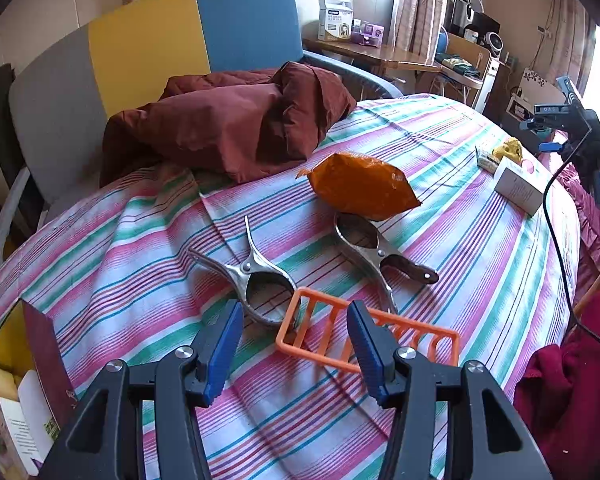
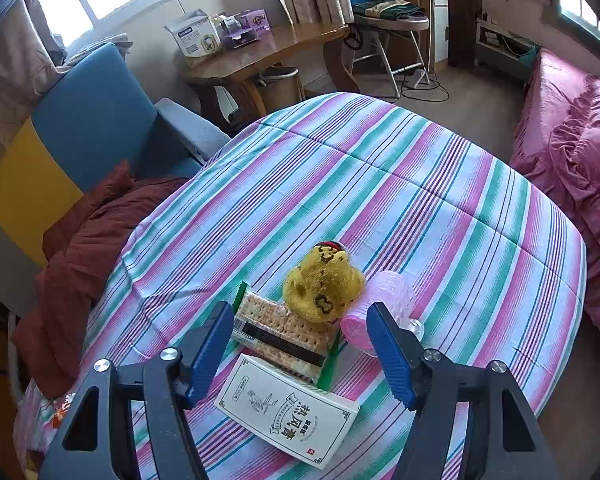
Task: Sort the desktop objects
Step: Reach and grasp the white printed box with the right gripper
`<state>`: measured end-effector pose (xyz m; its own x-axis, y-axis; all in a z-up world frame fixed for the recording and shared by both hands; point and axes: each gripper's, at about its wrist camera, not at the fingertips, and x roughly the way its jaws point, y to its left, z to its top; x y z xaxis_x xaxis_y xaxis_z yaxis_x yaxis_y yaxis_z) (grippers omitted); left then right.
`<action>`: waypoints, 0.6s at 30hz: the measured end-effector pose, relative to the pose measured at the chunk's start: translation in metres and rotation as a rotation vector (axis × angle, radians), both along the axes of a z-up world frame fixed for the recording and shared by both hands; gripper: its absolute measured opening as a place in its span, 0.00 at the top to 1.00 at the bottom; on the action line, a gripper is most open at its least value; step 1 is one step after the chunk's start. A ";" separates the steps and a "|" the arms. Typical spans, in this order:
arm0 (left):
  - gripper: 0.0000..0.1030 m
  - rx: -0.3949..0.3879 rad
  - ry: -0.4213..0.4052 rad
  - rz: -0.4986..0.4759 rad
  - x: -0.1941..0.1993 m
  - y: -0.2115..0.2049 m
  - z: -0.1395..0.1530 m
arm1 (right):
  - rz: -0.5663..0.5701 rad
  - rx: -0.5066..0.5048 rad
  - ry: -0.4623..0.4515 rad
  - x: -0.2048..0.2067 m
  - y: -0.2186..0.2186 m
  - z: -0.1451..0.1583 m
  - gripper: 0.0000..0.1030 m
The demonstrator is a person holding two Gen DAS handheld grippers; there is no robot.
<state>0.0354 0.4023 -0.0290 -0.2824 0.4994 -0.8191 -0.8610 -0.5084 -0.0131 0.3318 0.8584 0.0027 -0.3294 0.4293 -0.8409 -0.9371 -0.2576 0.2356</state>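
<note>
My left gripper [image 1: 294, 308] hangs open over the striped cloth [image 1: 460, 240], nothing between its blue pads. An orange plastic rack [image 1: 404, 336] lies just beyond the fingertips, partly behind the right finger. Past it lie two metal spring clamps [image 1: 256, 280] [image 1: 376, 252] and an orange snack bag [image 1: 360, 188]. My right gripper [image 2: 300, 308] is open above a cracker pack [image 2: 284, 336] and a white printed box [image 2: 288, 412], its pads clear of both. A yellow knitted toy [image 2: 320, 288] and a pink plastic piece [image 2: 384, 304] sit just beyond.
A rust-brown quilt [image 1: 236, 128] is heaped at the cloth's far left edge against a grey, yellow and blue chair [image 1: 148, 52]. An open box with packets [image 1: 16, 380] stands at the near left. A black cable [image 1: 556, 240] and dark red cloth [image 1: 572, 392] lie on the right.
</note>
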 end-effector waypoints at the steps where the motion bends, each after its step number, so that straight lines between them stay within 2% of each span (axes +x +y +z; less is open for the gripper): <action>1: 0.47 0.004 0.000 0.000 0.000 0.001 0.000 | 0.001 0.002 0.005 0.001 0.001 0.000 0.31; 4: 0.47 0.003 -0.002 -0.011 -0.002 0.008 -0.001 | 0.036 -0.016 0.053 0.001 0.000 -0.002 0.33; 7: 0.47 -0.001 -0.007 -0.018 -0.003 0.015 -0.003 | 0.148 -0.039 0.062 -0.021 -0.014 -0.007 0.36; 14: 0.47 0.011 -0.013 -0.022 -0.003 0.016 0.000 | 0.316 -0.125 -0.054 -0.067 -0.025 -0.027 0.38; 16: 0.47 0.014 -0.013 -0.021 -0.004 0.016 -0.001 | 0.358 -0.120 -0.117 -0.066 -0.030 -0.028 0.35; 17: 0.47 0.014 -0.012 -0.018 -0.005 0.017 -0.001 | 0.403 -0.148 -0.133 -0.066 -0.034 -0.030 0.30; 18: 0.47 0.015 -0.017 -0.012 -0.007 0.018 -0.002 | 0.423 -0.158 -0.148 -0.064 -0.036 -0.032 0.29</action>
